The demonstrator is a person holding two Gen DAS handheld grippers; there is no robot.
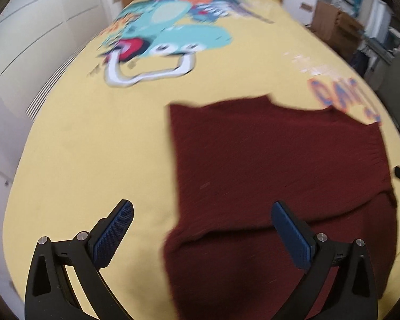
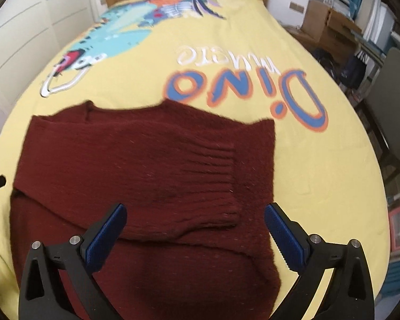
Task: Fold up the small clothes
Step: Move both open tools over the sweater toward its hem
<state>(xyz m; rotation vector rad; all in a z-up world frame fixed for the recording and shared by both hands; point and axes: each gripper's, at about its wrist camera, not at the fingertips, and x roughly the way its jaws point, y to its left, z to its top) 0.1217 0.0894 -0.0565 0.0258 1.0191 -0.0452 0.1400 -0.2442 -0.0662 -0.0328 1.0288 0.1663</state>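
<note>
Right wrist view: dark red knitted sweater (image 2: 146,176), sleeve folded across.

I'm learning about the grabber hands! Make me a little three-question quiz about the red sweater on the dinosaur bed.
1. True or false: the left gripper is squeezing the sweater.
2. Pick one. The sweater's ribbed cuff lies: A) folded across the sweater's body, B) hanging off the bed, C) inside the right gripper.
3. Fill in: the big blue and orange word on the yellow bedsheet is ____.

Key
1. False. Its jaws stand wide open with nothing pinched.
2. A. The right gripper is open too, holding nothing.
3. Dino.
</note>
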